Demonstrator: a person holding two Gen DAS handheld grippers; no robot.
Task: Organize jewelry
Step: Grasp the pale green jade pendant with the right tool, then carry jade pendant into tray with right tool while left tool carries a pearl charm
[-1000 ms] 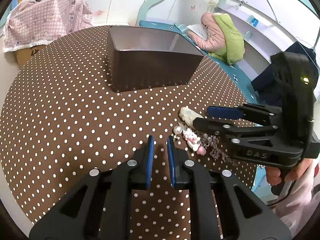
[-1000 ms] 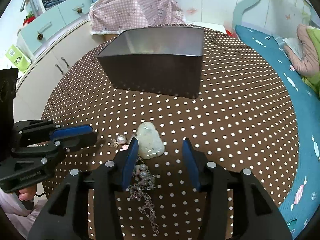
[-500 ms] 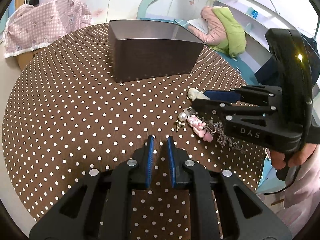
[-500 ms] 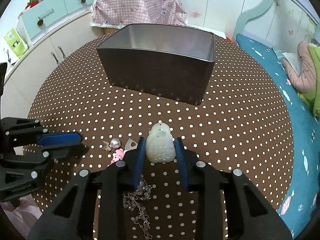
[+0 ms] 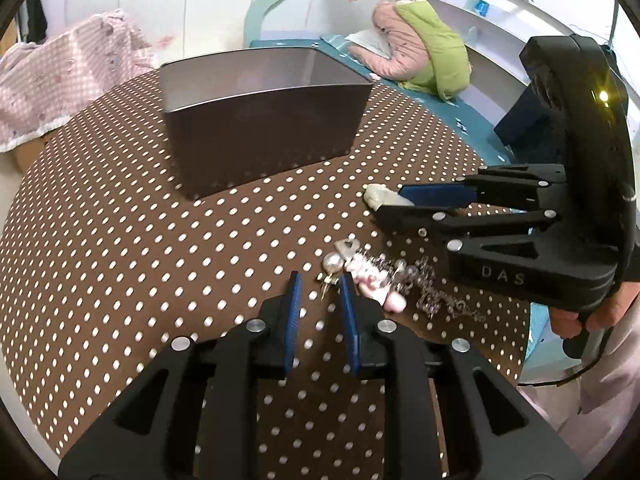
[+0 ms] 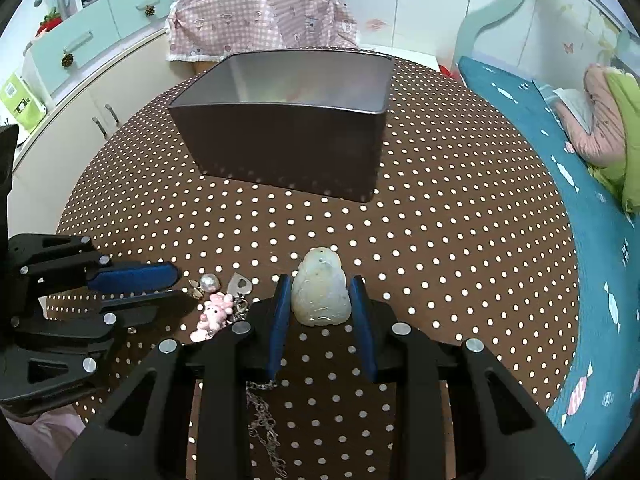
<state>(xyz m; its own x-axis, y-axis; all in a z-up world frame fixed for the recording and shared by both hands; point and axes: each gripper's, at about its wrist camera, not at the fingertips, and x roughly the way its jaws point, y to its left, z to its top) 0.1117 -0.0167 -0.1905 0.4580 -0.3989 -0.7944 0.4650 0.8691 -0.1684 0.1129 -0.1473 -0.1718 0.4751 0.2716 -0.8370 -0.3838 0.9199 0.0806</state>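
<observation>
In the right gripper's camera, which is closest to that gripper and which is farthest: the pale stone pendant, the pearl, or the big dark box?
1. Pale stone pendant: held between the fingers of the right gripper.
2. Pearl: on the tablecloth, to its left.
3. Dark box: straight ahead, far across the table.

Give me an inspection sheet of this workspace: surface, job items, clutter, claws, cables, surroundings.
Surface: round table under a brown polka-dot cloth.
Job's things: dark box, open-topped, at the far side; pale carved pendant between the right claw's pads; pearl earring, pink charm, heart tag and silver chain in a loose cluster near the table's front.
Clutter: nothing seen.
Claws: right claw closed on the pendant; left claw open, low by the earring, holding nothing.
Cables: dark cable below the right handle.
Surroundings: pink checked cloth, cabinets, teal bed with pink-and-green clothing.
</observation>
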